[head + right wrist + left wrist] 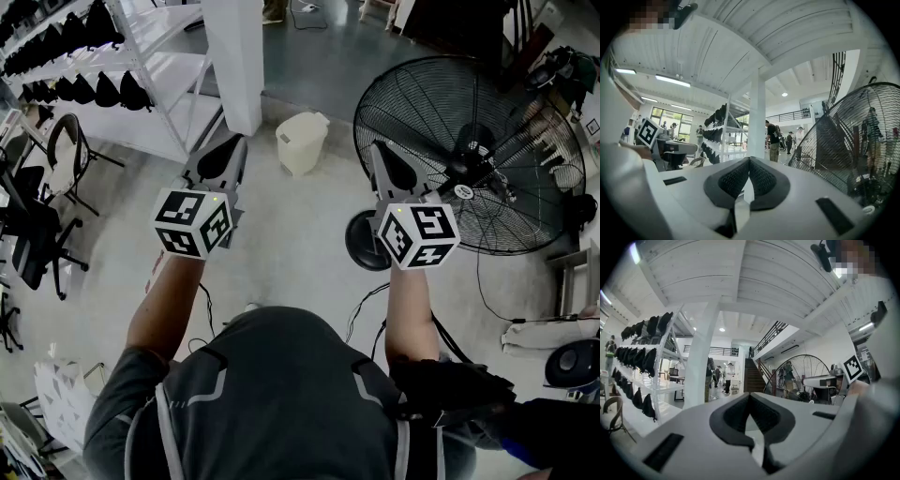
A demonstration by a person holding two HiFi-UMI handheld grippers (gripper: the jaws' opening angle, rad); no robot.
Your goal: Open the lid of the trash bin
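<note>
Head view: trash bin, cream, stands on the floor ahead of the person. Its lid is down and seated, not yet opened. White pillar stands just beside the bin, to its left and behind. Large fan is near the bin's right. Shelf rack is well apart, left of the bin.

Left gripper and right gripper flank the bin on the person's side, apart from it, level and aimed its way. Judged an approach stance, no contact.

Gripper views: both pairs of jaws closed tip to tip, nothing between. Judgement: closed jaws suit nudging under the lid edge, not pinching.
</note>
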